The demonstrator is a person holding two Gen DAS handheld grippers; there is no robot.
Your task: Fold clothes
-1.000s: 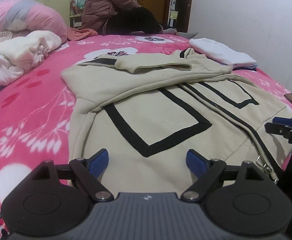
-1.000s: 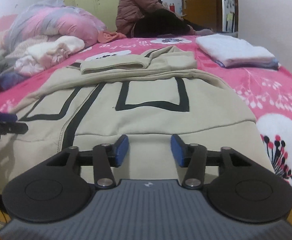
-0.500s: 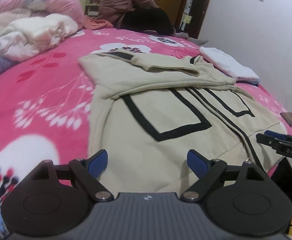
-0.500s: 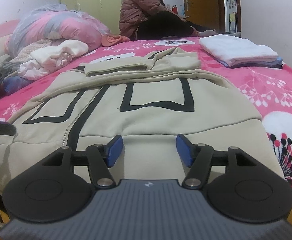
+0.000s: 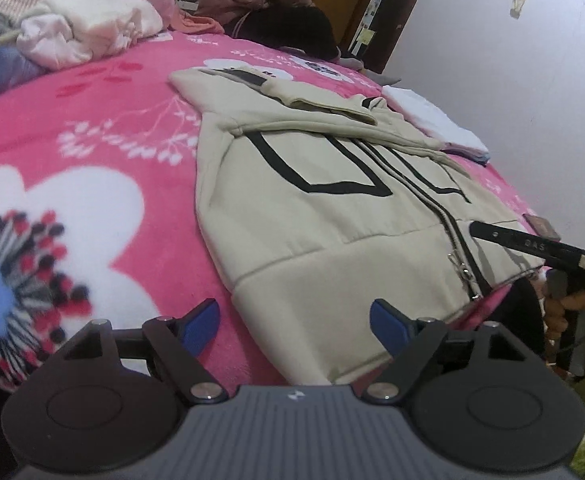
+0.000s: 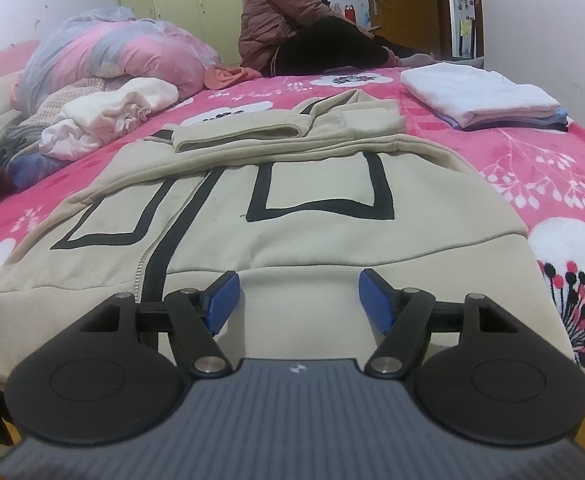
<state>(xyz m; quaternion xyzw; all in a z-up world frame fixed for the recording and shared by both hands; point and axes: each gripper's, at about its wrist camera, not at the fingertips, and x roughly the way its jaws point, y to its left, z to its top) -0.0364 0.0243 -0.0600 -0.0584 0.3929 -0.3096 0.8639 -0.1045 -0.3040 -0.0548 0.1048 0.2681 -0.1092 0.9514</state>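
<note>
One beige zip hoodie (image 5: 332,216) lies flat on the pink floral bed (image 5: 104,128), front up, black rectangle outlines either side of the zipper, sleeves folded across the chest at the far end.

Left tongs (image 5: 294,322): jaws apart, just been closing a little, nothing clamped. In the left wrist view the hoodie's near-left hem corner sits between the two blue pads at lower centre of the frame; the left pad is over bare blanket, the right pad over the hem band. Contact with the cloth cannot be told.

Right tongs (image 6: 298,298): jaws apart, just been opening, nothing pinched. In the right wrist view the hem band fills the gap between the pads at lower centre; the zipper runs just left of the left pad. The right tongs also show at the right edge of the left wrist view, over the hoodie's far hem corner.

Counts:
- 1 hoodie being worked
- 2 tongs, 2 blue pads each
- 1 folded stack (image 6: 480,96), white on top, upper right of the right wrist view, well apart from the hoodie
- 1 loose heap of unfolded clothes (image 6: 104,120), upper left
- 1 rolled pink quilt (image 6: 124,56) behind that heap
- 1 person in a puffy jacket (image 6: 288,20) sitting at the far edge of the bed, top centre
</note>
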